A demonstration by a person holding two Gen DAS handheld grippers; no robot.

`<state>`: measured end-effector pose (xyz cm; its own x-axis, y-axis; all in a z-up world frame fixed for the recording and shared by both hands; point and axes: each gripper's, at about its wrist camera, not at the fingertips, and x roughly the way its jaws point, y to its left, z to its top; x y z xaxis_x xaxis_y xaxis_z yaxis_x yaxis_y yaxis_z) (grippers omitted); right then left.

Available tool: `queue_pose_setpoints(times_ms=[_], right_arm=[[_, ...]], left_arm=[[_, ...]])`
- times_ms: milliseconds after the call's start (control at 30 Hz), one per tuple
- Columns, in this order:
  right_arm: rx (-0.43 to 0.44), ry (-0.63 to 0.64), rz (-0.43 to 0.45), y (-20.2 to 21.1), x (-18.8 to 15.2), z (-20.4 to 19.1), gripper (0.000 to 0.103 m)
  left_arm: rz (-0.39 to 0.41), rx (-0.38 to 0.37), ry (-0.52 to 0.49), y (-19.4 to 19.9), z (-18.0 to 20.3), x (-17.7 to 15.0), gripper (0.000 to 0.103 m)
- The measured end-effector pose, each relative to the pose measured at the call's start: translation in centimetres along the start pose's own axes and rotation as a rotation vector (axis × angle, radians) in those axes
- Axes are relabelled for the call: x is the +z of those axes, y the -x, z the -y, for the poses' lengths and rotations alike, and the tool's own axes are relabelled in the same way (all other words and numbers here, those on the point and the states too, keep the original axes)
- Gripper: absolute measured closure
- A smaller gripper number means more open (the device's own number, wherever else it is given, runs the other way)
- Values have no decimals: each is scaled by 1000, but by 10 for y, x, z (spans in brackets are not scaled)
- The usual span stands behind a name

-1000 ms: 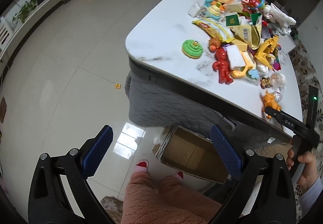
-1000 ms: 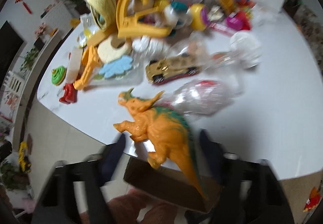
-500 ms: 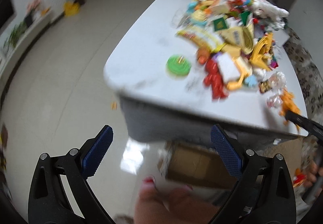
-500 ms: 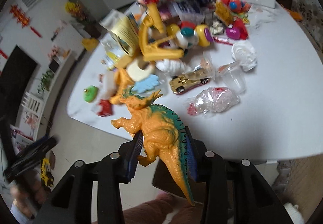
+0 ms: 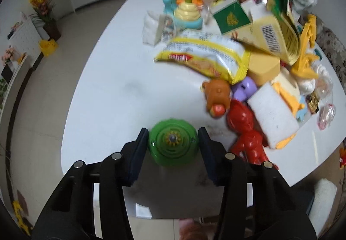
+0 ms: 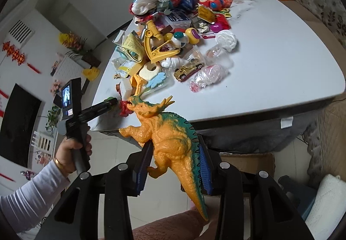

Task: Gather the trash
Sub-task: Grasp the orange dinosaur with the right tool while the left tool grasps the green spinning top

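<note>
Dinosaur (image 6: 170, 142) clamped in right gripper (image 6: 173, 169); left gripper (image 5: 173, 142) grips green top (image 5: 173, 144) (table (image 5: 112, 93) edge).

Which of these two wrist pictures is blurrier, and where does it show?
Left wrist view: motion blur smears the snack bag and green toy between the left gripper. Right wrist view: sharp; orange dinosaur crisp in the right gripper.

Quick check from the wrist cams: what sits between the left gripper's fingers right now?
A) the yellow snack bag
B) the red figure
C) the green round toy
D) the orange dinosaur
C: in the left wrist view the green round toy sits between the fingers of the left gripper near the table edge, while the orange dinosaur is in the right gripper.
</note>
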<state>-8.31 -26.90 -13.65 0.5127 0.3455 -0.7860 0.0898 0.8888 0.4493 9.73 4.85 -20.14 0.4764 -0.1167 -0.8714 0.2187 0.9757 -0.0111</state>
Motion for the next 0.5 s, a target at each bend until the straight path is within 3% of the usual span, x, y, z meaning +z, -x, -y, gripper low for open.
queue_pose_setpoints(times_ms=[167,267,400,500], right_arm=[[8,8,2,0,-5,-8,63],[19,28,0,-4,-2,-14,63],[11,78,-19,-12,-1,-19,63],[-6,101,-53,-19,-7,-12,63]], left_arm=[[10,-18,-6,-2,-3,1,57],[11,-73,44,7,-13,-2,57],[39,-142,91,43,-15,-15,57],[57,-203,31,78,7,-39,57]])
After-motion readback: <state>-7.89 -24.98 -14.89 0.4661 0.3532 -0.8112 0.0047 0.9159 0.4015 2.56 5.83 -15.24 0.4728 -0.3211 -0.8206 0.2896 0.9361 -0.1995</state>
